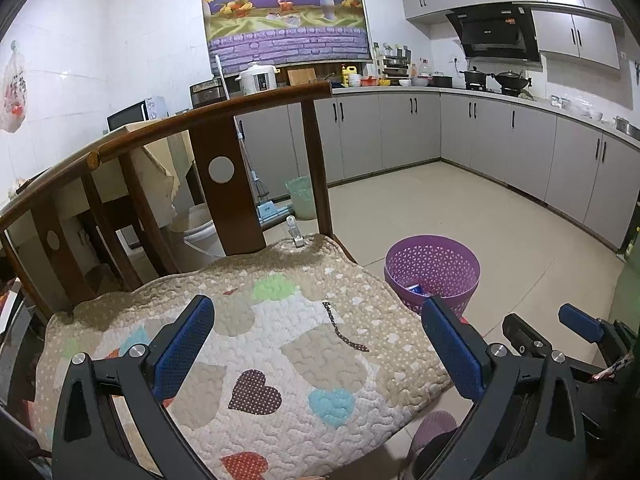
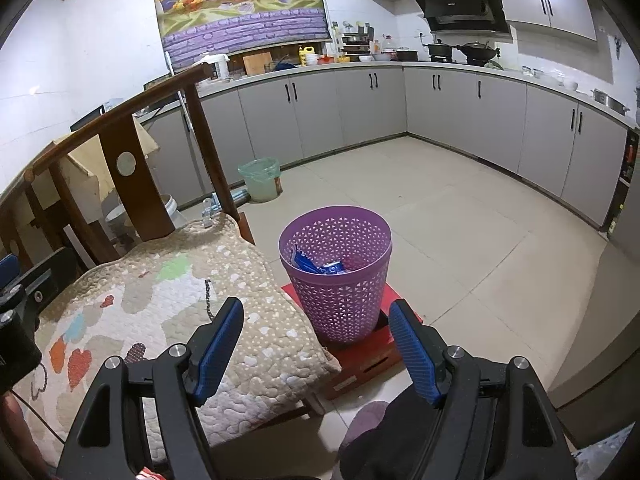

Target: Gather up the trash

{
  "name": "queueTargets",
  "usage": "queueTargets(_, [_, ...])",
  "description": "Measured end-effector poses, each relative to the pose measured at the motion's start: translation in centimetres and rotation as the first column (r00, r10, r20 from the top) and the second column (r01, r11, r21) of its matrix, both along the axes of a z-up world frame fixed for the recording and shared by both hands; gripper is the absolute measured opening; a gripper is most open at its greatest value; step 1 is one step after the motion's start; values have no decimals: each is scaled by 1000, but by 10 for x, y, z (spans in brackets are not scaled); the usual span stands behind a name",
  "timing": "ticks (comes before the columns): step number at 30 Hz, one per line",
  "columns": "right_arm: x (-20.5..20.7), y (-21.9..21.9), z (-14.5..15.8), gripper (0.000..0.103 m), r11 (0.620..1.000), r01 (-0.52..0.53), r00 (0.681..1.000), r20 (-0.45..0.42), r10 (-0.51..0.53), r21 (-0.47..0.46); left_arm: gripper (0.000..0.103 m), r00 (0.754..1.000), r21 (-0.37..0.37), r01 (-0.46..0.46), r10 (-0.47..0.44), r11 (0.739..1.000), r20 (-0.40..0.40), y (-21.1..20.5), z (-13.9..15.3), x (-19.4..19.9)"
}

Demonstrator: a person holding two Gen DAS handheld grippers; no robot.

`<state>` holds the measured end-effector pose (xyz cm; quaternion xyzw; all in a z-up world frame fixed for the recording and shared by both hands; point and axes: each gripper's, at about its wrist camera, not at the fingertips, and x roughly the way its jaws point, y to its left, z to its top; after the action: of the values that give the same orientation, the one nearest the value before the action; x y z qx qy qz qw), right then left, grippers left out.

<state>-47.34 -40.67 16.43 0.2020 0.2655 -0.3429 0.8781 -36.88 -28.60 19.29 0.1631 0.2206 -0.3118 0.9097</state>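
Covering the chair (image 1: 224, 184), quilted cushion (image 1: 256, 344)

Quilted heart-patterned cushion (image 1: 280, 344) beneath the gripper, wooden chair back (image 1: 224, 184) ahead, grey kitchen cabinets (image 1: 496, 136) far beyond, red box (image 2: 372, 352) ahead

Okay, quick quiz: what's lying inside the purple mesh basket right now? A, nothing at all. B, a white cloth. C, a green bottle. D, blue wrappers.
D: in the right wrist view, blue wrappers lie inside the purple basket, which stands on a red box beside the cushioned chair.
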Motion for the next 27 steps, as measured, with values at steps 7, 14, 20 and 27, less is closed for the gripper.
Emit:
queueTargets(7, [7, 3, -3, 79, 1000, -14, 999, -30, 14, -5, 103, 999, 43, -31, 32, 999, -39, -2, -10, 10])
queueTargets(14, [10, 5, -7, 80, 1000, -22, 999, -50, 22, -4, 103, 995, 69, -27, 33, 997, -98, -4, -20, 17])
queueTargets(20, [12, 6, -8, 80, 1000, -24, 998, -57, 24, -2, 103, 991, 82, -11, 22, 997, -135, -7, -26, 20])
queueTargets(27, [13, 5, -10, 80, 1000, -25, 998, -65, 25, 10, 103, 986, 88, 7, 8, 996, -165, -9, -29, 21])
